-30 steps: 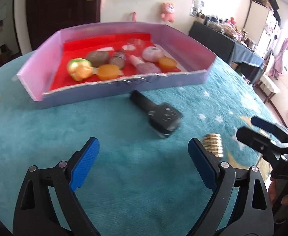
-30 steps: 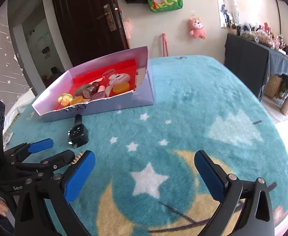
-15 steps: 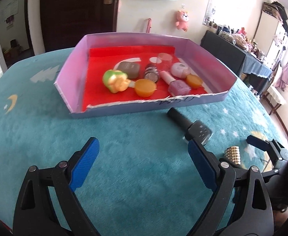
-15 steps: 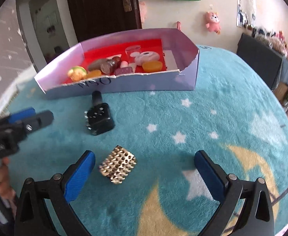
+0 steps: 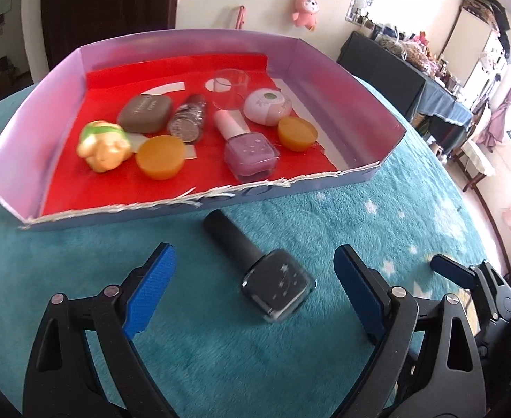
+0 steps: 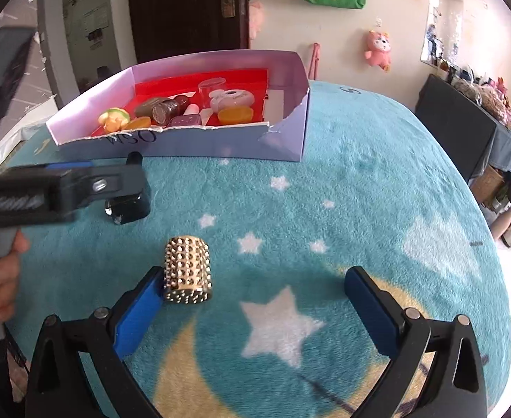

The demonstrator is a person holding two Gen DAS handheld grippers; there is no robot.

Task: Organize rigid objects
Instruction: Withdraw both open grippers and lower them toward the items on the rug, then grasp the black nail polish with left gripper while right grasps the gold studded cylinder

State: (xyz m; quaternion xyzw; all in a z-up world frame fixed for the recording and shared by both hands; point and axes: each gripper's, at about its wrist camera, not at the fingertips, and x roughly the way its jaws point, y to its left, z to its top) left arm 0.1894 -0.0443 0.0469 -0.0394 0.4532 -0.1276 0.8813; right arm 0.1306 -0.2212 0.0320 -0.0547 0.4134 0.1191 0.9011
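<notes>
Both pairs of fingers stand apart, holding nothing. The box (image 5: pixel 342 94) fills the upper frame. Below it, the black bottle (image 5: pixel 255 261) lies between the left gripper (image 5: pixel 252 292) fingers, cap pointing upper left. The right gripper (image 6: pixel 252 299) nears the gold studded cylinder (image 6: pixel 187 270), left of centre.

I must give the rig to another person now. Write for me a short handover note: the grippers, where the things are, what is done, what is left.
Left gripper: open, empty, the black bottle lying on the cloth between its jaws, not gripped.
Right gripper: open, empty; the gold studded cylinder stands at its left pad, contact unclear.
Box: already holds the pink bottle, two orange cups, a compact, a toy and other small items.
Left to do: grip the black bottle and the cylinder, and probably put both in the box.
</notes>
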